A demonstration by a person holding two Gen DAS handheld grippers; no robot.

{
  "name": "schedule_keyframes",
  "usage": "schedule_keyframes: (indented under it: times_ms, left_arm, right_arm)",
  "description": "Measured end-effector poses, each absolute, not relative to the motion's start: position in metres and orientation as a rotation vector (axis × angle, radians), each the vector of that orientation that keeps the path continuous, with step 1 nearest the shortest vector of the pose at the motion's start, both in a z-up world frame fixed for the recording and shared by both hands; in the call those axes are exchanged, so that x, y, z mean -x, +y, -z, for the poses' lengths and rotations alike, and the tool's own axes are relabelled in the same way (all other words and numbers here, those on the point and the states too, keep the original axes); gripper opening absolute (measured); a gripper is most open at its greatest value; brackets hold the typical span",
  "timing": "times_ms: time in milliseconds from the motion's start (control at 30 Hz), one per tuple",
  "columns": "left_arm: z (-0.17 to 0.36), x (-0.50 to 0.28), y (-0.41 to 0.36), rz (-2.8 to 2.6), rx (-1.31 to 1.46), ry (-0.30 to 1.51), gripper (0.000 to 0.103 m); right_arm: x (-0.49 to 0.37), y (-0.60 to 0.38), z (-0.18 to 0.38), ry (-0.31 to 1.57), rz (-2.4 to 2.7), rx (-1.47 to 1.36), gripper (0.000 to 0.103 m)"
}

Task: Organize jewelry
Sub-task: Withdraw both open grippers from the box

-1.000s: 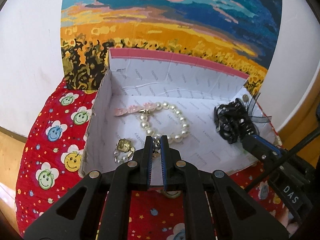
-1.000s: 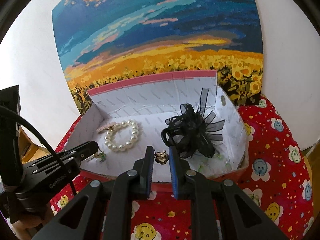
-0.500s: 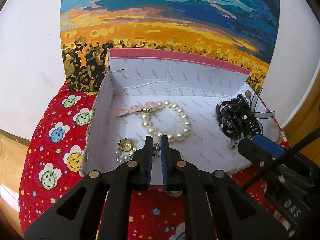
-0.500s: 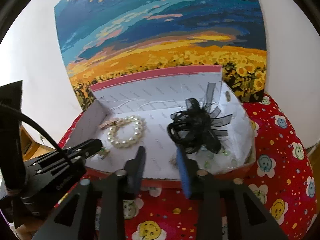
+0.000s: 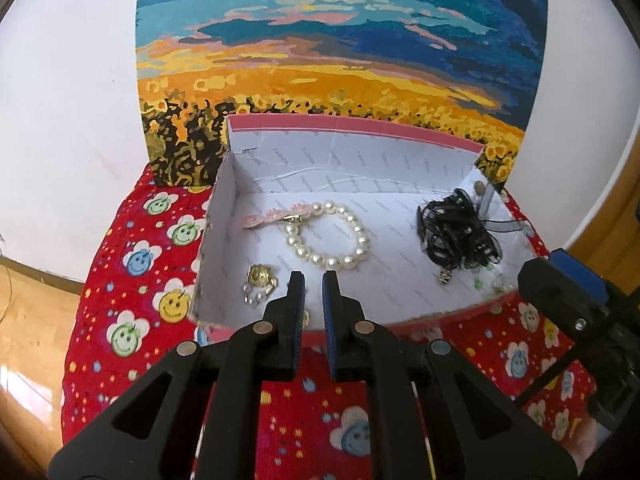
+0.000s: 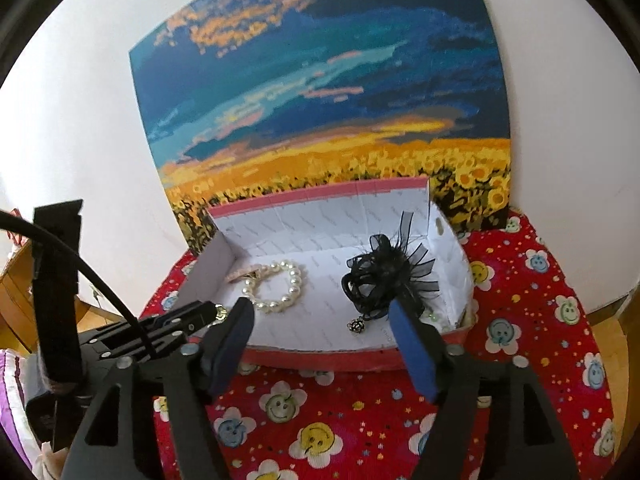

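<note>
Presently, right gripper [image 6: 322, 312] is opening with nothing between its jaws, above box [image 6: 320, 354]; left gripper [image 5: 313, 284] is sitting closed, empty.

**Round worktop under a red smiley-flower cloth**

A round worktop is covered by a red cloth [image 6: 532, 344] printed with smiling flower faces and small dots. Directly on the cloth sits one open shallow box [image 5: 404, 136] — pink outside, white-lined inside — toward the back. Behind it a sunflower-field painting [image 5: 340, 60] stands on the cloth, upright against the white wall.
</note>
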State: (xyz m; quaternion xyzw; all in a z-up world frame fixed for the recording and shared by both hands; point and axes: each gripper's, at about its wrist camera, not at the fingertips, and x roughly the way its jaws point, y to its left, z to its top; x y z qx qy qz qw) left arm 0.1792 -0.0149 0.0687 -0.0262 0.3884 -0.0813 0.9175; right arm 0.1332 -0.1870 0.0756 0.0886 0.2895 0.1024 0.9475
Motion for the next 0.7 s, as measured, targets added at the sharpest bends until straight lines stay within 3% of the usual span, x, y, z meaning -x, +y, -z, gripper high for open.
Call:
schedule_keyframes:
  times_ms: [100, 200, 267, 700]
  left_arm:
    - [-0.075, -0.166, -0.017, 0.171, 0.037, 0.793, 0.009]
    - [-0.081, -0.150, -0.018, 0.164, 0.023, 0.786, 0.029]
    - [-0.082, -0.139, -0.016, 0.126, 0.026, 0.788, 0.086]
    - [-0.073, -0.081, -0.003, 0.108, 0.075, 0.801, 0.088]
  right_arm:
    - [-0.122, -0.188, -0.082, 0.577, -0.212, -0.180, 0.078]
    - [-0.108, -0.189, -0.087, 0.569, -0.218, -0.175, 0.081]
    - [-0.100, -0.190, -0.089, 0.566, -0.216, -0.170, 0.083]
    - [-0.051, -0.213, -0.063, 0.642, -0.141, -0.190, 0.089]
